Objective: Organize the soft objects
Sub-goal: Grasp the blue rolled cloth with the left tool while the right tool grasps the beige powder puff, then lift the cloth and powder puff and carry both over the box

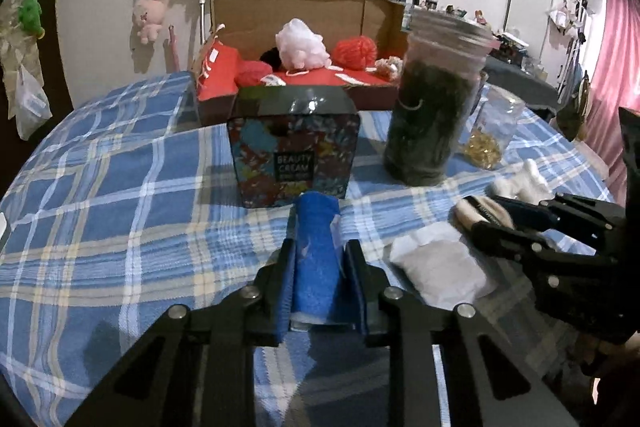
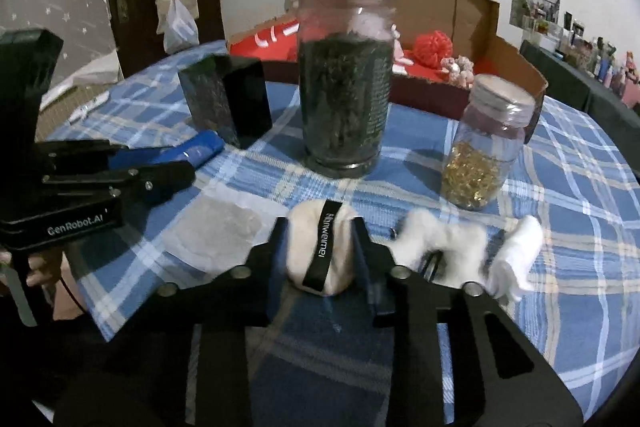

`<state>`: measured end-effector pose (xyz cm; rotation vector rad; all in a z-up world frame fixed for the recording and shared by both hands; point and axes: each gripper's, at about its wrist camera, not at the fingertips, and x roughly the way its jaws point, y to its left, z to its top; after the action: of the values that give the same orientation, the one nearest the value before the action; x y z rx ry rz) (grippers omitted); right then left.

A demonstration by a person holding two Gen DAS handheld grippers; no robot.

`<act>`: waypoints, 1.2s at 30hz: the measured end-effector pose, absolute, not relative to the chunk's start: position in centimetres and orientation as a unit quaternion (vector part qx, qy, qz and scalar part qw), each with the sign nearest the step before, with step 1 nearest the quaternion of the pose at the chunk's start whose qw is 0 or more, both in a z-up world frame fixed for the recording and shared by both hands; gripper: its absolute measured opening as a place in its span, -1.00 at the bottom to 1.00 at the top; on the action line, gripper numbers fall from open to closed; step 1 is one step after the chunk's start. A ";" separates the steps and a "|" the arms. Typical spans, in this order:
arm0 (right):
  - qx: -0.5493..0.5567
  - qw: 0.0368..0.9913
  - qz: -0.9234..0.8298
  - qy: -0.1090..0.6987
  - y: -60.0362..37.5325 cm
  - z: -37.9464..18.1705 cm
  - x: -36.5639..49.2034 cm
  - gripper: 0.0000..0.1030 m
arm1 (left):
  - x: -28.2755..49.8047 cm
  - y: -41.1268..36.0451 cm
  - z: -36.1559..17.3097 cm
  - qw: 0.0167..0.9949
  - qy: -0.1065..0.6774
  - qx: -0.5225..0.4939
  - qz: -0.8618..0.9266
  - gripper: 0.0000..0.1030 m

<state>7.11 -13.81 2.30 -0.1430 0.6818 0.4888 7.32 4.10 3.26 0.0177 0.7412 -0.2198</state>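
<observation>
The left tongs [image 1: 318, 259] grip the blue rolled cloth [image 1: 316, 251], long axis toward 12 o'clock. The right tongs [image 2: 320, 251] clamp the cream powder puff [image 2: 320, 251]. The cardboard box [image 1: 288, 7] lies at 12 o'clock, beyond the tabletop [image 1: 120, 187] clutter.

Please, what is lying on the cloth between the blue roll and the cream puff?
A flat white pad lies between the blue roll and the cream puff, clearest in the right wrist view.
</observation>
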 end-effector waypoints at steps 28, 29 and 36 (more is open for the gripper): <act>-0.024 0.919 0.240 0.313 -16.8 4.7 6.2 -0.66 | 6.8 1.1 4.9 0.927 0.345 0.011 -0.151 -0.51; -0.024 0.919 0.238 0.312 -16.9 4.8 6.2 -0.66 | 6.8 1.2 4.9 0.927 0.345 0.010 -0.150 -0.51; -0.018 0.921 0.228 0.315 -18.2 5.1 6.3 -0.66 | 6.8 2.5 4.8 0.926 0.350 0.007 -0.138 -0.51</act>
<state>6.30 -18.20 5.10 -0.0379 0.6470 0.4680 6.81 2.50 4.83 0.0140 0.7183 -0.2832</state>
